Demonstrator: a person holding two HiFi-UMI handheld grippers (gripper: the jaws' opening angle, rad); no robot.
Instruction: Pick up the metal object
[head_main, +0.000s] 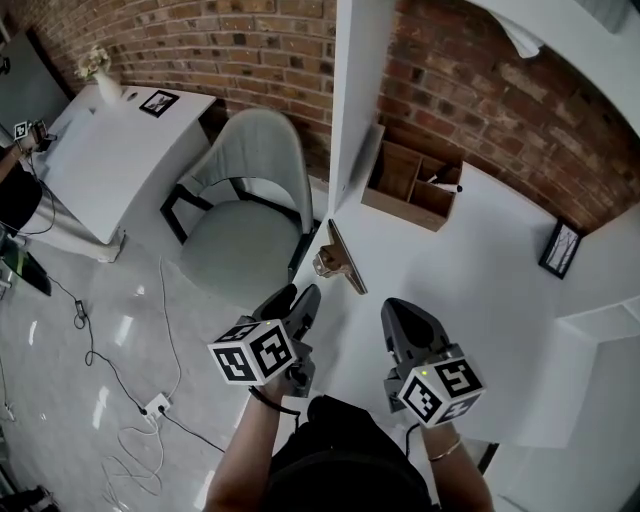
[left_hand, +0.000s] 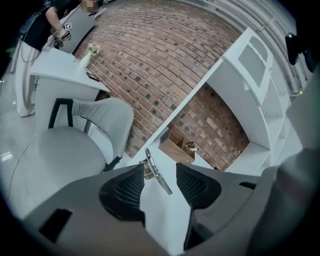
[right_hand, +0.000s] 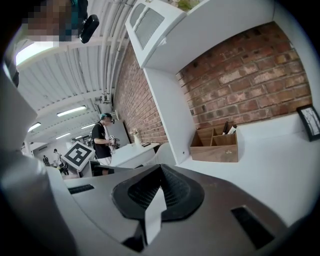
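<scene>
1. The metal object (head_main: 340, 263) lies on the white desk (head_main: 480, 290) close to its left edge, at about 1 o'clock from the left gripper (head_main: 294, 300).
2. The left gripper's fingers stand wide apart with nothing between the pads. The object sits just beyond the tips, in line with the gap.
3. The right gripper (head_main: 405, 312) hangs at 3 o'clock of the left one, its fingers together on nothing.
4. The grasp probably calls for easing the left gripper forward and down until the pads straddle the thin plate across its narrow width, then closing squarely. Hard, thin metal may slip or tip if caught off-centre.
5. The desk edge runs at 9 o'clock of the object, with the chair (head_main: 245, 210) beyond at 10 o'clock, so a nudge that way could push it off.
6. An upright white panel (head_main: 355, 100) stands at 12 o'clock and a wooden box (head_main: 412, 187) at 1 o'clock.
7. Bare desk spreads from 2 to 5 o'clock, which looks the safest way to lift.
</scene>
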